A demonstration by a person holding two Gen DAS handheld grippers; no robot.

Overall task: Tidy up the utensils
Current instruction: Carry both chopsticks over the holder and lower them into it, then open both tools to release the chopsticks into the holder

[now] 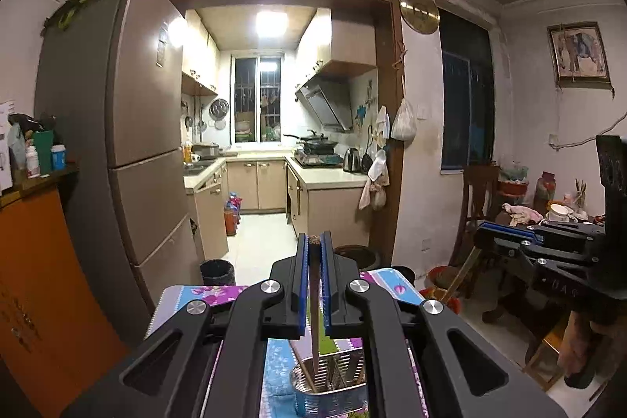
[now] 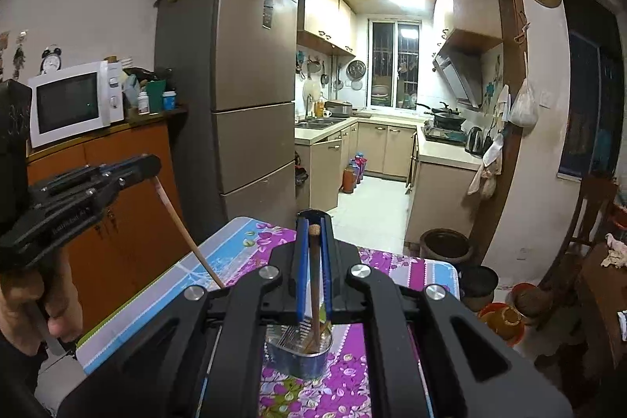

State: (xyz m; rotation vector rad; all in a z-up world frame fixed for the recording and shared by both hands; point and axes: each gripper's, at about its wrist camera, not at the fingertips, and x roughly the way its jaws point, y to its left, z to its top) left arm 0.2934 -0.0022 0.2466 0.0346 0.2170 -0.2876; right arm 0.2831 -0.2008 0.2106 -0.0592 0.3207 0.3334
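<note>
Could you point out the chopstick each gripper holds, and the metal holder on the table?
Left chopstick (image 1: 314,300), left wrist view, mid shaft between the fingers.
Right chopstick (image 2: 314,261), right wrist view, upper shaft between the fingers.
Holder (image 2: 301,359), right wrist view, front wall.

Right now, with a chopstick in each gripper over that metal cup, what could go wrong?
1. The left gripper pinches its chopstick only near the top, so the long lower end might swing and miss the metal cup.
2. The right gripper holds its chopstick with the tip already in the cup, which looks light; a sideways nudge could tip it on the flowered tablecloth.
3. Both grippers aim at one small cup, so they might bump together.
</note>
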